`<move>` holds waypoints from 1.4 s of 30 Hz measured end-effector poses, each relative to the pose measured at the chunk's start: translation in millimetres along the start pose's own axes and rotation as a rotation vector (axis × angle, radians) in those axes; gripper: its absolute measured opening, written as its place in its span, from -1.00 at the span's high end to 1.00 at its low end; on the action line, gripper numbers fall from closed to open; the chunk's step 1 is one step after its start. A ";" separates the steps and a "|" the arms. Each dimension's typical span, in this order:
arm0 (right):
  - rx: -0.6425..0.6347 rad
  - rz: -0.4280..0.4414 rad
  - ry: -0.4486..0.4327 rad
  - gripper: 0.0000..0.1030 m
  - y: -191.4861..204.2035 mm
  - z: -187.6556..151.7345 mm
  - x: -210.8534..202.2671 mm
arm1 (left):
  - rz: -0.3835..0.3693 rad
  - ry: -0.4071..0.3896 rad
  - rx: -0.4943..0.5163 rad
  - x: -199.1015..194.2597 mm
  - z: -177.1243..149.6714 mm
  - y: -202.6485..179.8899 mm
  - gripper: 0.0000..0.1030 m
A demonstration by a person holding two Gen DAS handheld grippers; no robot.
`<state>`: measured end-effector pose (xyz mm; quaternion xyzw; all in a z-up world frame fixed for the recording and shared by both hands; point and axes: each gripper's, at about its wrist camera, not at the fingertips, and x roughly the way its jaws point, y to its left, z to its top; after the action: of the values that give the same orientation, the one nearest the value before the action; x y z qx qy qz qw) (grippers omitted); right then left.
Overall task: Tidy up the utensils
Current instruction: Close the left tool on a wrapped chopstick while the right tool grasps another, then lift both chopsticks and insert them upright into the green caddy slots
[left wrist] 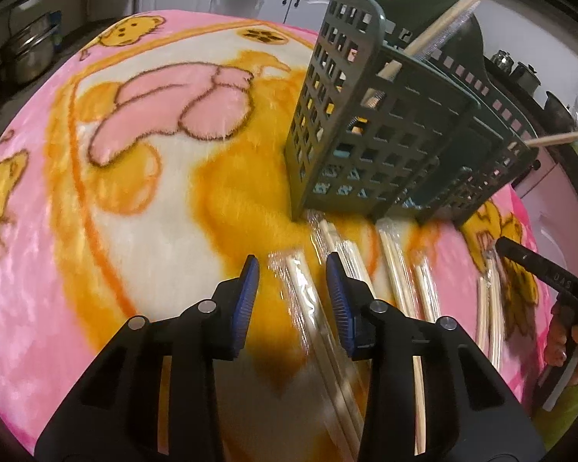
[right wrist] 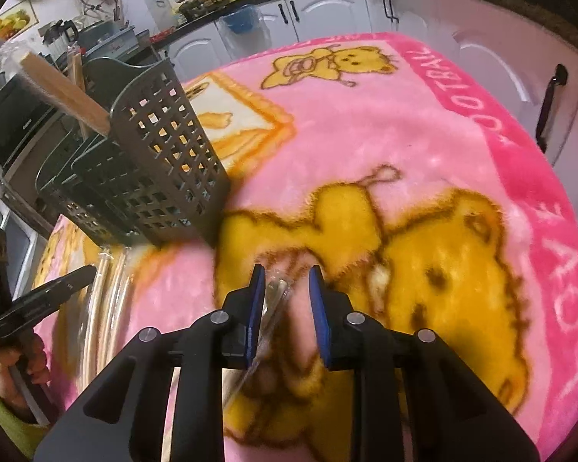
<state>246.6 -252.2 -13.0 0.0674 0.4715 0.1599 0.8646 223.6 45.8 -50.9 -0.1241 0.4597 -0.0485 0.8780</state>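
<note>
A green lattice utensil caddy [left wrist: 385, 131] stood upright on a table covered by a pink and yellow bear-print blanket [left wrist: 96, 154]. Wooden chopsticks [left wrist: 431, 34] leaned out of its compartments, tilted up and away from the basket's near wall.

In front of the caddy, several pairs of plastic-wrapped chopsticks [left wrist: 397, 269] lay flat on the blanket, side by side, their long axes running from the caddy's foot back toward the person.

The left hand-held gripper [left wrist: 293, 281] pointed steeply down over one wrapped pair [left wrist: 300, 292], which lay lengthwise in the gap between the two blue pads [left wrist: 246, 300]. The jaws stood partly apart and the pads did not visibly press on the wrapper, so nothing was grasped.

The right hand-held gripper [right wrist: 287, 288], seen in its own camera, hung over the yellow bear on the blanket, near the caddy's right corner. A wrapped pair of chopsticks [right wrist: 267, 315] ran along its left pad, its long axis in line with the fingers and its far end pointing toward the caddy. A gap remained to the other pad, and whether the pair was pinched could not be told.
</note>
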 end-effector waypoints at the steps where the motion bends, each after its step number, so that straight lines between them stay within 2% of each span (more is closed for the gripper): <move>1: -0.004 -0.001 0.006 0.56 0.9 1.2 2.5 | 0.000 0.000 -0.002 0.8 1.3 0.0 0.42; 2: -0.003 -0.003 0.010 0.56 1.2 1.8 4.0 | 0.001 -0.001 -0.006 1.8 2.8 -0.2 0.42; 4: 0.000 0.004 0.021 0.72 0.6 3.3 8.6 | 0.003 0.000 -0.006 3.7 5.5 -0.1 0.42; 6: 0.004 0.012 0.025 0.78 -0.3 3.9 11.2 | 0.005 -0.001 -0.008 5.8 8.5 0.6 0.43; 9: 0.024 0.035 0.019 0.84 -5.1 4.7 10.7 | 0.017 -0.004 -0.008 8.9 12.7 0.6 0.55; 10: 0.029 0.040 0.014 0.90 -6.3 5.0 9.2 | 0.023 -0.005 -0.007 9.4 13.0 0.7 0.66; 11: 0.034 0.046 0.007 0.91 -7.9 4.9 6.8 | 0.030 -0.007 -0.007 10.4 13.6 1.8 0.72; 17: 0.058 0.060 -0.048 0.92 -14.8 4.7 -11.0 | 0.026 -0.015 -0.002 8.9 13.5 3.5 0.79; 20: 0.048 0.063 -0.084 0.92 -13.0 4.6 -24.2 | 0.004 -0.022 -0.016 3.8 13.7 7.4 0.85; 31: -0.096 0.119 -0.240 0.93 31.3 5.3 -90.5 | -0.083 -0.141 -0.004 -54.2 18.0 1.3 0.92; 42: -0.235 0.198 -0.330 0.93 85.5 4.2 -143.4 | -0.153 -0.260 0.076 -113.4 20.9 -29.5 0.96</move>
<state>159.6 -220.5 126.0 0.0374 0.2928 0.2849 0.9120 176.6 43.5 58.4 -0.1307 0.3293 -0.1162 0.9279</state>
